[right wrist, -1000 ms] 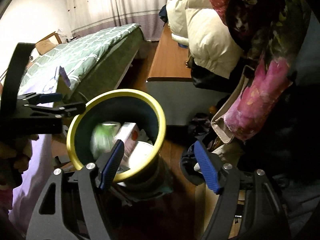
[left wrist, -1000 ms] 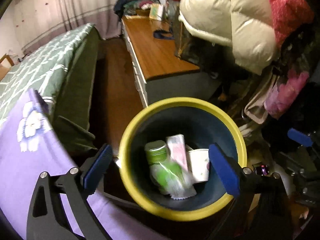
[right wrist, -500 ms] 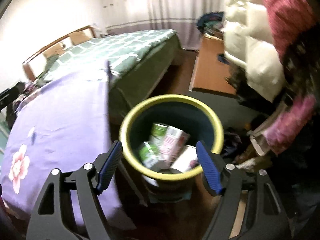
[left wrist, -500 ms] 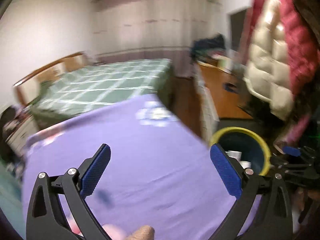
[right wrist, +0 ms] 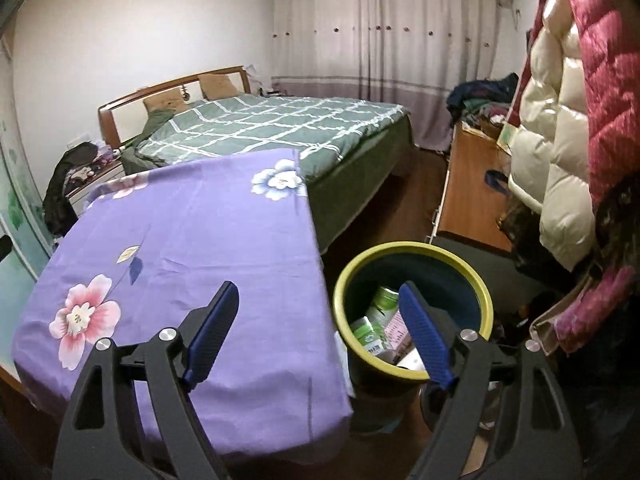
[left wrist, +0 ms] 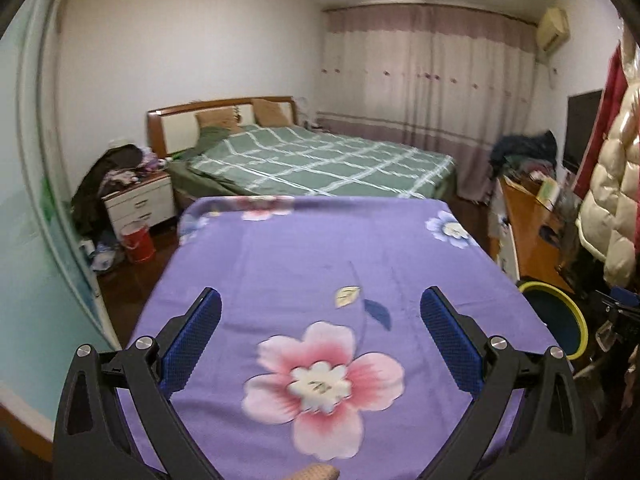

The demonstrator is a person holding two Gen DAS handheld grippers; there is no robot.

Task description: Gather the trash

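We've got both grippers, left (left wrist: 320, 332) and right (right wrist: 316, 328), spread wide and empty over the purple flowered tablecloth (right wrist: 192, 256); the yellow-rimmed dark trash bin (right wrist: 416, 248), holding green and pink packets (right wrist: 380, 320), sits behind our right jaw.

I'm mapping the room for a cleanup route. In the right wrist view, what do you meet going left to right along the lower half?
Purple cloth → bin with trash → hanging coats.

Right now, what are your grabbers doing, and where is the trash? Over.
Left gripper open, empty, above the purple floral cloth. Right gripper open, empty. Trash packets inside the yellow-rimmed bin beside the cloth. Nothing blocking.
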